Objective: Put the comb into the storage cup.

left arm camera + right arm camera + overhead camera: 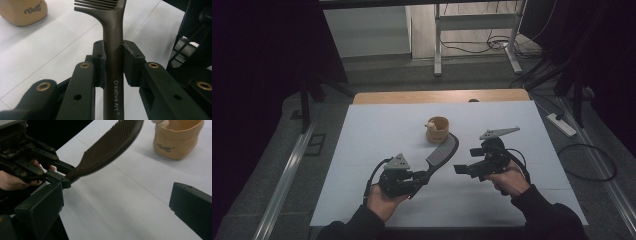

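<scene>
Comb (441, 152) sits just below frame centre in the high view, its handle clamped between our left gripper (419, 179) pads, head angling up towards the tan cup (438, 129). Our right gripper (460, 169), lower right of centre, hangs with jaws spread wide and empty. To take the comb cleanly, we should close squarely on the spine. The white table (377, 130) offers open room all round; the cup stays close behind.

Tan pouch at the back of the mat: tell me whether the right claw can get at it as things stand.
Probably yes. The right claw stands open and holds nothing, and bare mat lies between it and the tan pouch. The brush, gripped by the left claw, reaches up beside the pouch, so come in from the right.
</scene>
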`<state>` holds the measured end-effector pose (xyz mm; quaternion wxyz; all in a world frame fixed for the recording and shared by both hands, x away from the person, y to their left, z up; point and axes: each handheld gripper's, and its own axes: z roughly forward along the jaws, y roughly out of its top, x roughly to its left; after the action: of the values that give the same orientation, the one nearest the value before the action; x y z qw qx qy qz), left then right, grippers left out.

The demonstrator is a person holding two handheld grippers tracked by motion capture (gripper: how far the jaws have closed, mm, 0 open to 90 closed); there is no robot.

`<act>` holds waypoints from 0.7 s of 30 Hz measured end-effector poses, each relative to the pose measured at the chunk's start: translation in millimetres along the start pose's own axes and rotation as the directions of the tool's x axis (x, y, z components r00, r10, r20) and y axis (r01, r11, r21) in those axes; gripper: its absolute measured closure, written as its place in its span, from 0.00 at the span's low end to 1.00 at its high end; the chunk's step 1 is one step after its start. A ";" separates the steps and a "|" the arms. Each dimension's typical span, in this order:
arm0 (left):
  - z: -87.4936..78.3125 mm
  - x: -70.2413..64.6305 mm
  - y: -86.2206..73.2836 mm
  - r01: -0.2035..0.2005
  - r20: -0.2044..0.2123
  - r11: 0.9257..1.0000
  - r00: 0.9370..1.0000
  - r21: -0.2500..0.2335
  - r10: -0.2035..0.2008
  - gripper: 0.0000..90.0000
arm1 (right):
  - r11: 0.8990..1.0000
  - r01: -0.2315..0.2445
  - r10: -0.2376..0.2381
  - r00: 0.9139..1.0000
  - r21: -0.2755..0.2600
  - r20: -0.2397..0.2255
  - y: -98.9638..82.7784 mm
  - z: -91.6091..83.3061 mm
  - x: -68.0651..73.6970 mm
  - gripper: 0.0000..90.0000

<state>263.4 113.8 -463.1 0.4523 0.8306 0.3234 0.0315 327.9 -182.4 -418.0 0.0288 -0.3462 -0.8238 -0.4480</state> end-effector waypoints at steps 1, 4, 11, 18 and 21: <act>0.0 0.0 0.0 0.000 0.000 1.000 1.000 0.000 0.000 0.80 | 1.000 -0.003 0.003 1.000 0.002 -0.005 1.1 1.0 0.0 0.00; 0.0 0.0 0.1 0.001 0.001 1.000 1.000 -0.001 -0.001 0.80 | 1.000 -0.018 0.018 1.000 0.005 -0.024 4.4 3.7 -1.0 0.00; 0.2 -0.5 0.4 -0.002 0.003 1.000 1.000 -0.001 0.002 0.80 | 0.999 -0.042 0.043 0.998 0.015 -0.052 11.7 13.5 -2.3 0.00; 0.4 -0.5 0.6 -0.002 0.007 1.000 1.000 -0.002 0.002 0.80 | 0.998 -0.054 0.055 0.997 0.027 -0.060 18.1 21.4 -2.3 0.00; 0.6 -0.5 0.7 -0.002 0.007 1.000 1.000 -0.002 0.002 0.80 | 0.997 -0.055 0.058 0.997 0.050 -0.057 21.1 25.3 -1.6 0.00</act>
<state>263.6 112.8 -462.8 0.4543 0.8305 0.3208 0.0296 348.4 -156.5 -418.5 0.0738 -0.3554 -0.8232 -0.4366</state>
